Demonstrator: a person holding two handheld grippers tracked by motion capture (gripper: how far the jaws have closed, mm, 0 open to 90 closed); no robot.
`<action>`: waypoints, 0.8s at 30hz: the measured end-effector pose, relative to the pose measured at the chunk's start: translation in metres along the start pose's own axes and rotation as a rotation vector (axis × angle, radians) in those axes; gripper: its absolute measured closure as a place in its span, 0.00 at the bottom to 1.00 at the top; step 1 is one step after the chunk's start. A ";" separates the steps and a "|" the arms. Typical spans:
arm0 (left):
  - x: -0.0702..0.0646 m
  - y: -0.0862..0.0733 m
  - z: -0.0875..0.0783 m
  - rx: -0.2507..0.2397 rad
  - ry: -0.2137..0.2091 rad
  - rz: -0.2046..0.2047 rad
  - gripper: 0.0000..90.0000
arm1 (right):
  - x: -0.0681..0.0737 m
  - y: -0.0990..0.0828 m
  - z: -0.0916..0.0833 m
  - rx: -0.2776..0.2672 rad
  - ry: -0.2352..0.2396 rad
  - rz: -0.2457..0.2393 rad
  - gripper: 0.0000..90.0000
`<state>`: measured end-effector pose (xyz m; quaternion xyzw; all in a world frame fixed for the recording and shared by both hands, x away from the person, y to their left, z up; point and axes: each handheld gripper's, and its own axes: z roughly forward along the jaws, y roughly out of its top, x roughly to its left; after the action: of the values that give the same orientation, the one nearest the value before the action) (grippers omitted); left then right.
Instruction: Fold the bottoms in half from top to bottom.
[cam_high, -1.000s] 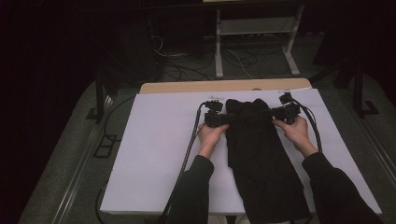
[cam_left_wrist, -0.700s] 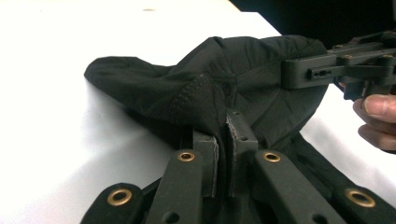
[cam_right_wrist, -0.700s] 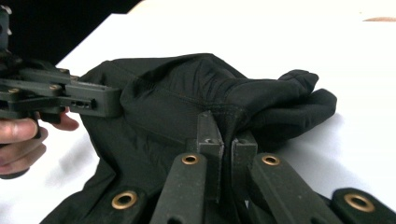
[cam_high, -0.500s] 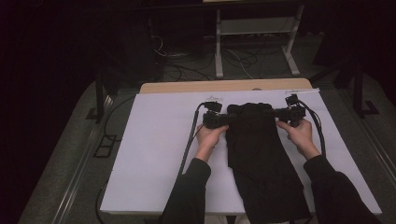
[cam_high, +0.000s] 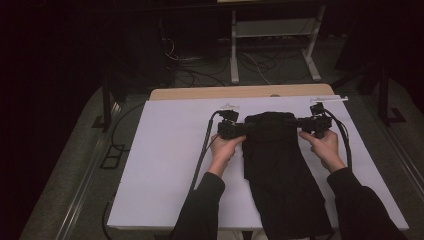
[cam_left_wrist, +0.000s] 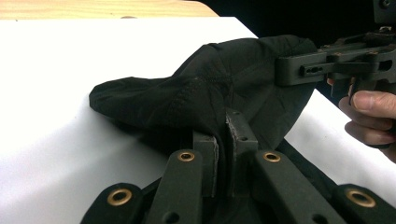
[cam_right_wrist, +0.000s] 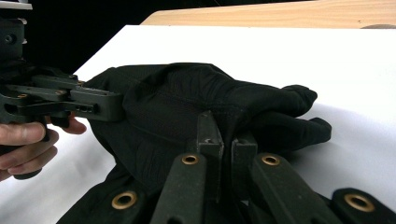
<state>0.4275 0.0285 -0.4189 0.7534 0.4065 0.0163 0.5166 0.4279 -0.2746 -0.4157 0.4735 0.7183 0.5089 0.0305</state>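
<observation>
- Gripping a black garment (cam_high: 280, 170) by its far end, a person works two grippers over a white sheet (cam_high: 165, 165) on the table (cam_high: 210, 93).
- Nearest the person, the cloth hangs off the table's near edge between the two sleeves; its long axis runs straight away from the person, near to far.
- Farther up, the left gripper (cam_high: 239, 129) holds the garment's far left corner, jaws clamped on a fold of fabric, as the left gripper view shows (cam_left_wrist: 223, 149).
- Opposite, the right gripper (cam_high: 303, 124) is closed on the far right corner, cloth pinched between its jaws in the right gripper view (cam_right_wrist: 219, 140).
- The two grippers face each other across the garment's width, level with one another, each equally close to its own corner; neither hand has the advantage.
- Between them the far end bulges up in a loose hump, apparently lifted off the sheet.
- Judging by this hold, the coming move likely carries that far end along the long axis, folding or spreading the cloth.
- Beyond the sheet, bare wood tabletop, then dark floor with cables.
</observation>
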 end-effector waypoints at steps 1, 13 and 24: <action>0.000 -0.001 0.000 -0.002 -0.003 0.001 0.93 | 0.000 0.000 -0.001 0.000 0.000 -0.002 0.95; -0.011 -0.009 -0.009 -0.001 -0.035 0.014 0.93 | 0.010 -0.012 -0.012 0.009 -0.002 -0.021 0.95; -0.028 -0.019 -0.017 -0.001 -0.056 0.025 0.93 | 0.017 -0.026 -0.026 0.019 0.000 -0.027 0.95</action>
<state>0.3901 0.0267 -0.4154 0.7584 0.3824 0.0019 0.5279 0.3874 -0.2817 -0.4153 0.4639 0.7295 0.5016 0.0329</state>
